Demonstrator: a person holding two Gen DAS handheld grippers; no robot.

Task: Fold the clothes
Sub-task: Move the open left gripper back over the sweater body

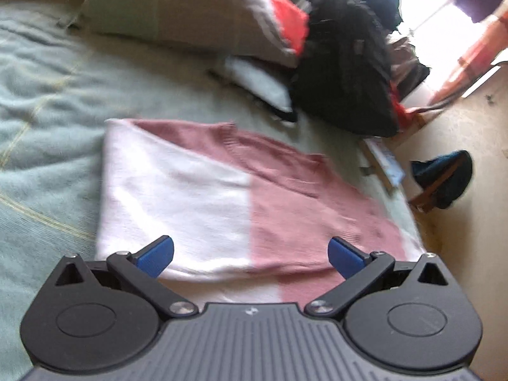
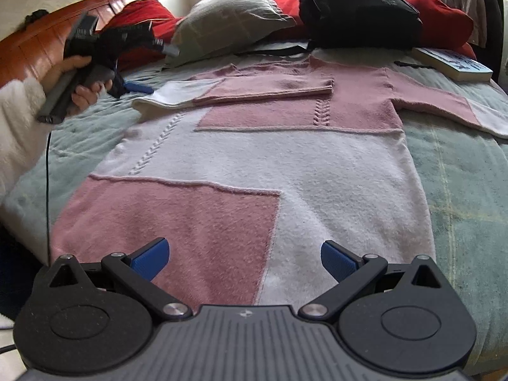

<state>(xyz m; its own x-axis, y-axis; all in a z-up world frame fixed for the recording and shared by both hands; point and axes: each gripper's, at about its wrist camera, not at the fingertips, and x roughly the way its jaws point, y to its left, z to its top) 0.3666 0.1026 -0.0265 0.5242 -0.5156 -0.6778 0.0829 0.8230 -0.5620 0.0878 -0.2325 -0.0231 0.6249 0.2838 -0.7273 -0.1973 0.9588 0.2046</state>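
A pink and white knit sweater [image 2: 254, 158] lies flat on the green bedspread [image 2: 460, 190], hem toward the right wrist camera. One sleeve [image 2: 266, 90] is folded across the chest; the other sleeve [image 2: 444, 104] stretches out to the right. My right gripper [image 2: 244, 254] is open just above the hem, holding nothing. A hand holds my left gripper [image 2: 133, 87] above the bed beside the folded sleeve's white cuff. In the left wrist view the sweater [image 1: 222, 190] is blurred, and the left gripper [image 1: 250, 250] is open over its side edge, empty.
A grey pillow [image 2: 228, 19], a black backpack [image 2: 358, 6] and red bedding [image 2: 438, 16] crowd the head of the bed. A book [image 2: 454, 63] lies at the far right. The wooden bed frame [image 2: 47, 47] is at left. Floor [image 1: 476, 254] with a dark item [image 1: 444, 177] borders the bed.
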